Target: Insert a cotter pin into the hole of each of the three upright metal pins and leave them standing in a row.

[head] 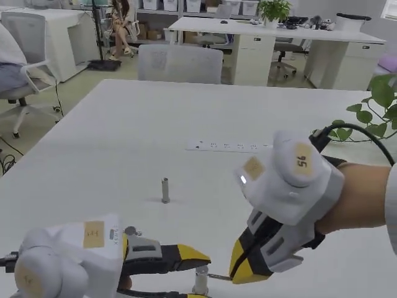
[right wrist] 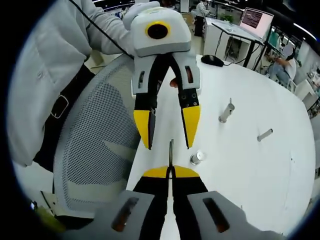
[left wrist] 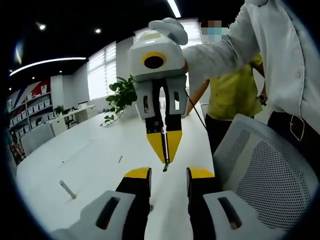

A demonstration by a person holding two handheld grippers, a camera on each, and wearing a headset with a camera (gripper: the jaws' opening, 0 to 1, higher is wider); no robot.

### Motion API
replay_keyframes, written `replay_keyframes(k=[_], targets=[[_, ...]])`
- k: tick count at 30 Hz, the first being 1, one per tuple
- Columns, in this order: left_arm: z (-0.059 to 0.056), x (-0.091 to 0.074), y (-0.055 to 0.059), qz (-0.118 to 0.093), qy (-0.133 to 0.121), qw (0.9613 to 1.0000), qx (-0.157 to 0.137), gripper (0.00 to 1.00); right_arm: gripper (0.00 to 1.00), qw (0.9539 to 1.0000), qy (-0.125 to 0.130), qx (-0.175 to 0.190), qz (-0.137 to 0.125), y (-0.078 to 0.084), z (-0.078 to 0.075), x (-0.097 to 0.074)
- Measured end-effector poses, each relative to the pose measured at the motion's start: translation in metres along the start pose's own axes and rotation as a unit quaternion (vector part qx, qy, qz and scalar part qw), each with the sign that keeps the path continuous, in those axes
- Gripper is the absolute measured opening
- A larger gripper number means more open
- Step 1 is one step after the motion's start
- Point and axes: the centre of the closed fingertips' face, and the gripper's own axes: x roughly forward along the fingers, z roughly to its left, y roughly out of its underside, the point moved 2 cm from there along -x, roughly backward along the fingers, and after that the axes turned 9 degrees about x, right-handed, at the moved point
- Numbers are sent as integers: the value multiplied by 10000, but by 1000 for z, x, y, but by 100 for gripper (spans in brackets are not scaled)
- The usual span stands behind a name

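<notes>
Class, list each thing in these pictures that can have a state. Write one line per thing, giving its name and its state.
left gripper, open, fingers apart.
right gripper, shut on the cotter pin.
cotter pin, held at one end, not inserted in any hole.
near metal pin, upright, close to both grippers.
far metal pin, upright, standing alone.

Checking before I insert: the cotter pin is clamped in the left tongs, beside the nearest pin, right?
No. It is clamped in the right tongs, as the right gripper view shows. The cotter pin is indeed beside the nearest pin.
</notes>
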Motion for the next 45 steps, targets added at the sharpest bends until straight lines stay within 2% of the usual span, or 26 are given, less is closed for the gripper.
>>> replay_keyframes(k=[4,7,16,22,34,45], targets=[[-2,2,0,17,56,10000,-8,24,2,10000,-53,-1,53,-2,4,1],[-6,2,1,49,179,9998,-117,17,2,9999,-93,-8,85,-3,6,3],[-5,1,2,62,178,9998,-89,13,2,9998,-163,-1,147,-7,8,8],[-8,1,2,92,231,9997,-21,6,2,9996,-209,4,179,-8,10,9],[-8,2,4,113,256,9996,54,2,2,9993,-282,-54,220,-9,10,10],[-6,-1,2,-15,279,9995,-133,0,3,9994,-330,-32,138,-11,11,9]])
